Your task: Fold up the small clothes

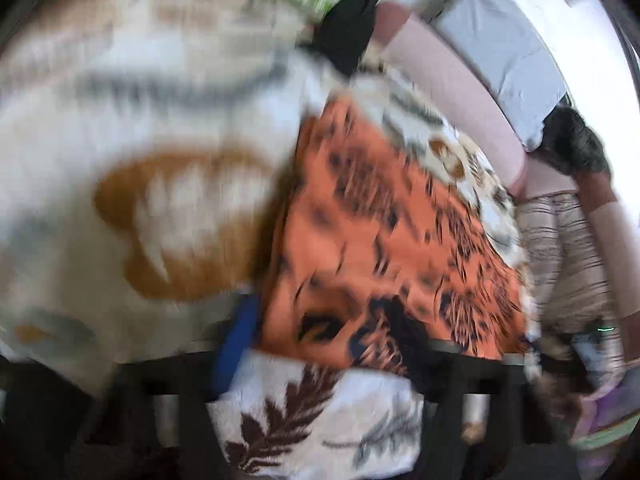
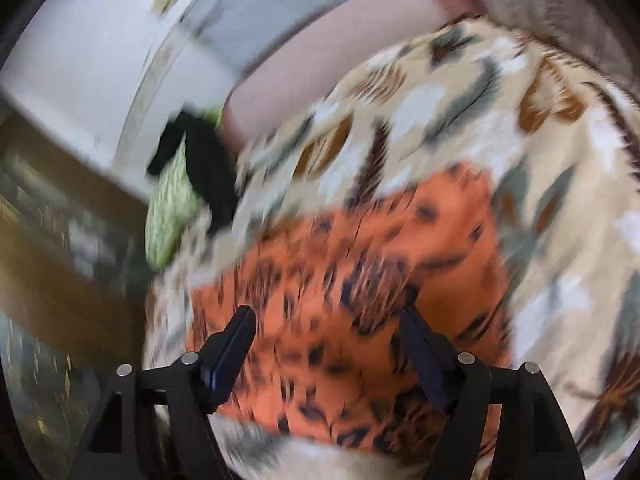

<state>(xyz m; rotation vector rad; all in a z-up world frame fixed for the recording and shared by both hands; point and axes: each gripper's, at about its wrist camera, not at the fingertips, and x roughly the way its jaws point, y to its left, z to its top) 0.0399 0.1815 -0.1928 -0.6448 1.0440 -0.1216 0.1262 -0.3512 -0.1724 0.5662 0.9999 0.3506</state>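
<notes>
I have the orange garment with dark feather-like print point(image 2: 352, 280) lying on the cream fleece blanket with brown and grey leaf pattern point(image 2: 500, 120), just ahead of my right gripper point(image 2: 328, 320). Its two dark fingers stand wide apart above the cloth with nothing between them, so that side grips nothing.

From the left wrist view the same orange garment point(image 1: 384, 248) sits right of centre, its near edge running down toward the bottom of the picture. My left gripper point(image 1: 320, 364) is mostly hidden: one blue finger pad point(image 1: 236, 340) shows beside the near edge of the orange cloth, the other is covered by fabric. The fingers look narrow, and I judge they are pinching that near edge, though blur keeps me from being sure.

A lime-green cloth point(image 2: 172, 212) and a black cloth point(image 2: 208, 168) lie at the far left edge of the blanket, well apart from my work.

To fold well, I should bring the right fingers down onto a free near corner, close firmly on one layer only, avoid catching the blanket pile, then carry both corners together so the edges align.
</notes>
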